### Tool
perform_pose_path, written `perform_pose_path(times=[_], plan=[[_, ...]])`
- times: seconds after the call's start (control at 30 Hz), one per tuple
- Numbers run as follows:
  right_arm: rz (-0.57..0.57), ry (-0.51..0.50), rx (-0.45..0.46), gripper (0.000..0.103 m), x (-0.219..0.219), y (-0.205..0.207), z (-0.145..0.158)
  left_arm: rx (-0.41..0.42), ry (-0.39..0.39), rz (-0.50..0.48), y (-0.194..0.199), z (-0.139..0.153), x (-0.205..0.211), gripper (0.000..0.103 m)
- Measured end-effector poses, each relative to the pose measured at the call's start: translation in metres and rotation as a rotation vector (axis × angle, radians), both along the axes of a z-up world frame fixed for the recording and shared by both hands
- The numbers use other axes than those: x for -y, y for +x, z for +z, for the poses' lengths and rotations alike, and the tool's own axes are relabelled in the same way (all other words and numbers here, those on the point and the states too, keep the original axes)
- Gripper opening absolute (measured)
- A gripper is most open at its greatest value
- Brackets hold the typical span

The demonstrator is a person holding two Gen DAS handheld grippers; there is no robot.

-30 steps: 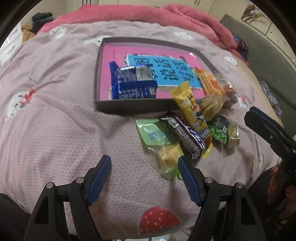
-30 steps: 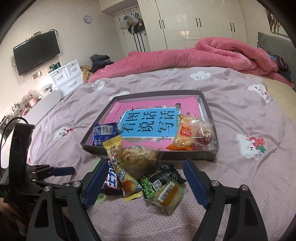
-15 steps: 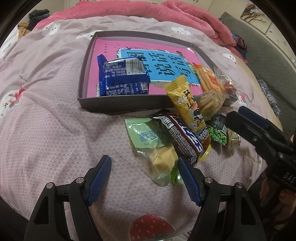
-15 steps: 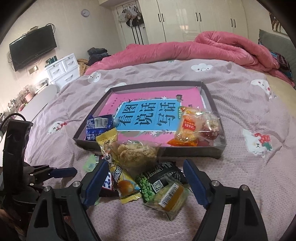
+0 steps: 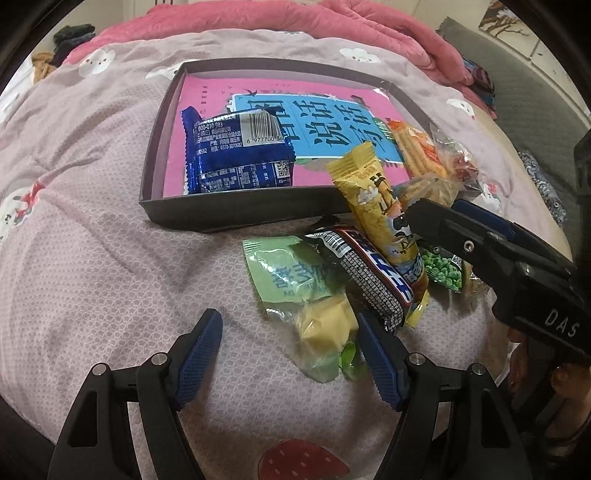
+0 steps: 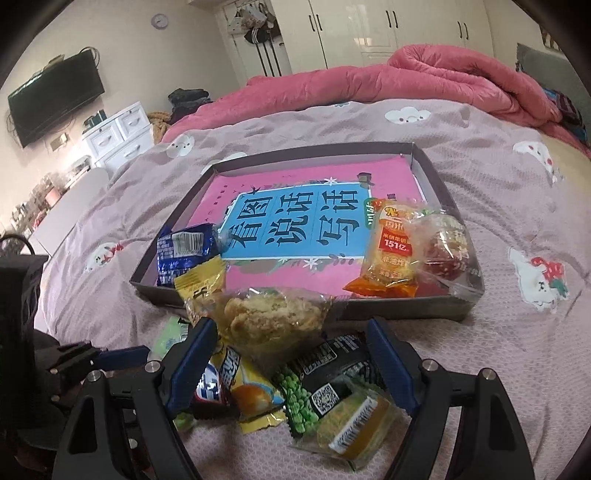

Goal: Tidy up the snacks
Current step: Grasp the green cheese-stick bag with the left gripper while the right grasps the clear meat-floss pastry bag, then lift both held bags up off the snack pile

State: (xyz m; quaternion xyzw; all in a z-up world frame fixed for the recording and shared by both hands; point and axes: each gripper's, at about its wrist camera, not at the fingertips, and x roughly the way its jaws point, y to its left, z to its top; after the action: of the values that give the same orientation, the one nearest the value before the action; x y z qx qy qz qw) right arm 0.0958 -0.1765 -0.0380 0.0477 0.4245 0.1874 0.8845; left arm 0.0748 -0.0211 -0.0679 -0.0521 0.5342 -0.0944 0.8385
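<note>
— Crinkly snack pile [image 6: 280, 373] sits at the tray's [image 6: 436, 310] near edge; both grippers are spread, holding nothing.

— Right gripper [image 6: 291, 365] should close squarely on the pastry packet [image 6: 273, 317], lifting it clear.

- A bed with a mauve printed bedsheet [image 6: 498, 192] and a pink quilt [image 6: 424, 74] bunched at the far side.
- White wardrobe doors [image 6: 369, 29] behind.
- A wall television [image 6: 55, 96], a round clock [image 6: 159, 20], white drawers [image 6: 118, 136].
</note>
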Motion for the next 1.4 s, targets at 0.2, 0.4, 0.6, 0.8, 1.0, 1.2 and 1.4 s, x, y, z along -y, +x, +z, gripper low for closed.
perform_pose_path(times=[0.2,0.4,0.6,0.8,1.0,1.2,1.4], plan=[[-0.005,0.026,-0.024,0.082,-0.002,0.008,-0.005,0.003,0.010,0.000,0.004,-0.002,0.004,0.076],[0.002,0.070,-0.035,0.081,-0.002,0.013,-0.011,0.003,0.004,0.011,0.006,-0.004,0.004,0.076],[0.051,0.086,-0.026,0.057,-0.008,0.013,-0.011,0.013,0.007,0.022,0.005,-0.004,0.006,0.076],[0.086,0.039,0.011,0.051,-0.016,0.007,-0.007,0.032,0.015,0.006,0.005,-0.007,0.016,0.074],[0.077,0.080,0.040,0.050,-0.008,0.004,0.004,0.050,0.015,-0.004,0.008,-0.005,0.018,0.051],[0.060,0.118,0.063,0.050,0.003,0.001,0.013,0.053,-0.011,-0.023,0.008,-0.001,0.014,0.037],[0.044,0.151,0.076,0.050,0.011,-0.001,0.021,0.041,-0.044,-0.012,0.002,0.002,0.004,0.034]])
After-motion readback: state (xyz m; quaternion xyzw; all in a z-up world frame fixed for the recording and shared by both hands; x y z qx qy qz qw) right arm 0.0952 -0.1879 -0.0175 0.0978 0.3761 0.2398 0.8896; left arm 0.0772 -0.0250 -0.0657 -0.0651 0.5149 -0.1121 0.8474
